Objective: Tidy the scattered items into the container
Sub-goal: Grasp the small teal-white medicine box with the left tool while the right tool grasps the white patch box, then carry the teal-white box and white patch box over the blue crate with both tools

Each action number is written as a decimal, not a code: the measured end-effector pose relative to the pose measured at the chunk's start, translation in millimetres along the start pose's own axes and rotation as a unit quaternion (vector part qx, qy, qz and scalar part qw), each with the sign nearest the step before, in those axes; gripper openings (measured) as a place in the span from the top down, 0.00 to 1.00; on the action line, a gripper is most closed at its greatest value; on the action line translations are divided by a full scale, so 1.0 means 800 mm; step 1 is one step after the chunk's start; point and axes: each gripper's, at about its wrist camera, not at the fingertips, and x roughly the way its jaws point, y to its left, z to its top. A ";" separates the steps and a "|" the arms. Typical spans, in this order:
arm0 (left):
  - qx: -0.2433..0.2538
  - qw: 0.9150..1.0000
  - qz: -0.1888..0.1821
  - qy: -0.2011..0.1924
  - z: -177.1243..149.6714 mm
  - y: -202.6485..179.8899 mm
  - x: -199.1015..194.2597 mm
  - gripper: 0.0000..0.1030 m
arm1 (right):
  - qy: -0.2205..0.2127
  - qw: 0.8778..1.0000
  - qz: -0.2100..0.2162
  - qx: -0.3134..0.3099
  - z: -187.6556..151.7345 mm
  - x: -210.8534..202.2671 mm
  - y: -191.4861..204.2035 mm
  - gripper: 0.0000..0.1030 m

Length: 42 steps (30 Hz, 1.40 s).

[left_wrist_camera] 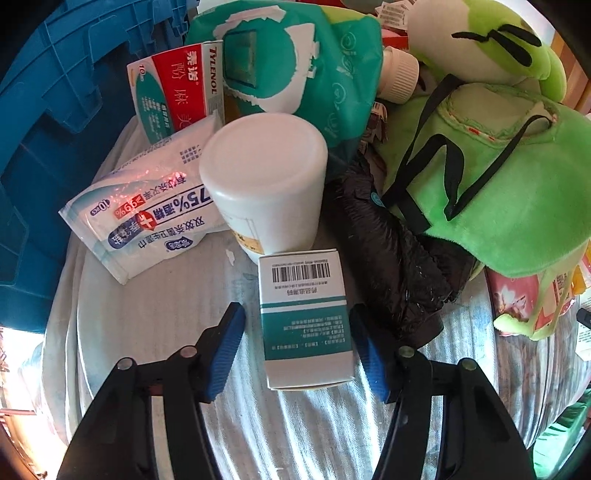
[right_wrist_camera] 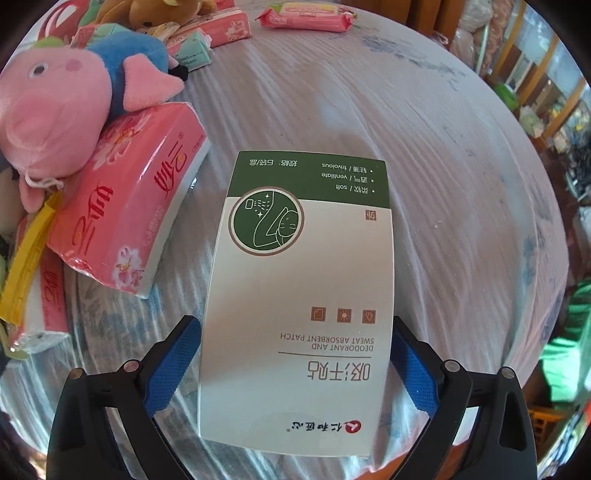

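In the left wrist view my left gripper (left_wrist_camera: 297,332) is open, its blue pads on either side of a white and teal medicine box (left_wrist_camera: 304,321) lying on the cloth, with a gap on each side. Behind the box stand a white bottle (left_wrist_camera: 264,184), a wipes pack (left_wrist_camera: 147,218) and a Tylenol box (left_wrist_camera: 177,88). The blue container (left_wrist_camera: 55,110) is at the far left. In the right wrist view my right gripper (right_wrist_camera: 297,350) is shut on a white and green sweat patch box (right_wrist_camera: 299,295), held above the cloth.
A green frog plush (left_wrist_camera: 498,177), a black bag roll (left_wrist_camera: 388,258) and a teal pouch (left_wrist_camera: 295,62) crowd the right of the left view. In the right view a pink pig plush (right_wrist_camera: 62,107), pink tissue packs (right_wrist_camera: 129,206) and a wipes pack (right_wrist_camera: 306,16) lie on the striped cloth (right_wrist_camera: 443,184).
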 end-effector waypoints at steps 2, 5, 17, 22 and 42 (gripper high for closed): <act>0.004 1.000 -0.002 0.000 -0.002 -0.002 -0.005 0.65 | -0.009 1.000 -0.004 -0.010 -0.006 -0.008 0.005 0.23; 0.007 1.000 -0.008 0.004 -0.009 0.000 -0.012 0.65 | -0.014 1.000 -0.005 -0.019 -0.019 -0.016 0.010 0.24; 0.021 0.998 -0.026 -0.047 -0.027 0.030 -0.083 0.65 | -0.078 0.995 0.000 -0.061 -0.042 -0.106 0.079 0.26; 0.036 0.998 -0.027 -0.054 -0.026 0.041 -0.091 0.65 | -0.035 0.998 0.001 -0.047 -0.057 -0.082 0.087 0.26; 0.090 0.989 -0.060 -0.097 -0.029 -0.006 -0.154 0.65 | -0.128 0.989 -0.006 -0.070 -0.080 -0.182 0.158 0.26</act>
